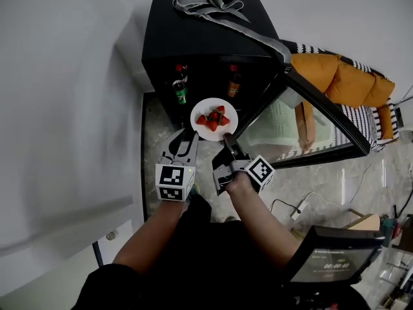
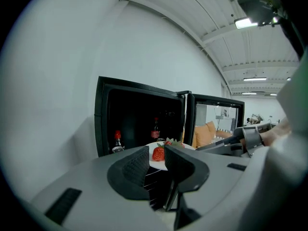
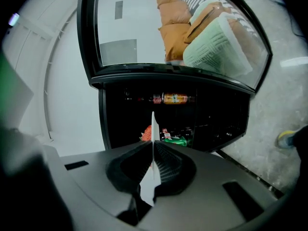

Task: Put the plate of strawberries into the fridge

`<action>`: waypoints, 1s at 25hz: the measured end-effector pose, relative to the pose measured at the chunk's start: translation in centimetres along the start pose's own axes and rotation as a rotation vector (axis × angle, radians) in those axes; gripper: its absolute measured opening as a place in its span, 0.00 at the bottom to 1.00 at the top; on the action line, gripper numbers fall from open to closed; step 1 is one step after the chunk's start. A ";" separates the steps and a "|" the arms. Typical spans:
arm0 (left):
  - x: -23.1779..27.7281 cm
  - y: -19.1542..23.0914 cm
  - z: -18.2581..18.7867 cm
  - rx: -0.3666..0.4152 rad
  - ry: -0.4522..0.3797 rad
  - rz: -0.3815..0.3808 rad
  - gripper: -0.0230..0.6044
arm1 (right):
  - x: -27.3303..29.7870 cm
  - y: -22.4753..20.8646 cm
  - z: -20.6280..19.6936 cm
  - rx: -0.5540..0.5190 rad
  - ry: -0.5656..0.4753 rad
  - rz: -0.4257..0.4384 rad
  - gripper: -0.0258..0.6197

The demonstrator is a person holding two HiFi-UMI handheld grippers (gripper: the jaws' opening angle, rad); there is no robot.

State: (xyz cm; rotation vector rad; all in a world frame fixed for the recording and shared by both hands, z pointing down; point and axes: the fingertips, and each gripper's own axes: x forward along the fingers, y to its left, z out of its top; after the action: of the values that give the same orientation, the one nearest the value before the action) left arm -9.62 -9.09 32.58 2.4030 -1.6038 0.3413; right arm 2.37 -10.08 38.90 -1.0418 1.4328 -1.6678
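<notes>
Strawberries (image 1: pixel 213 117) lie on the white plate (image 1: pixel 201 108), which your right gripper (image 1: pixel 227 142) pinches by its near rim before the open fridge (image 1: pixel 193 41), while your left gripper (image 1: pixel 188 139) hangs just beside it, jaws parted and empty.

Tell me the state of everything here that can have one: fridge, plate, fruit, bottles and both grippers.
Black mini fridge: its glass door stands wide open.
White round plate: held in front of the opening, not yet inside.
Red strawberries: piled on the plate.
Right gripper: fingers shut on the plate's rim.
Left gripper: fingers apart, holding nothing.
Red-capped bottles: upright inside the fridge.
</notes>
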 end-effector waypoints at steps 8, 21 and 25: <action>2.4 2.0 -0.4 0.017 -0.006 -0.048 0.20 | 2.2 -1.2 -0.4 0.013 -0.046 -0.020 0.06; 5.6 3.6 -2.7 0.019 -0.007 -0.039 0.20 | 5.1 -3.7 0.9 0.005 -0.049 -0.018 0.06; 6.7 4.1 -3.8 0.018 -0.011 -0.027 0.20 | 5.8 -5.6 1.3 0.003 -0.045 -0.028 0.06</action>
State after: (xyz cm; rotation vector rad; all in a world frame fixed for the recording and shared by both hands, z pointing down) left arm -11.15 -15.22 38.59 2.4414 -1.5782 0.3401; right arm 1.03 -15.00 45.31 -1.0954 1.3928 -1.6552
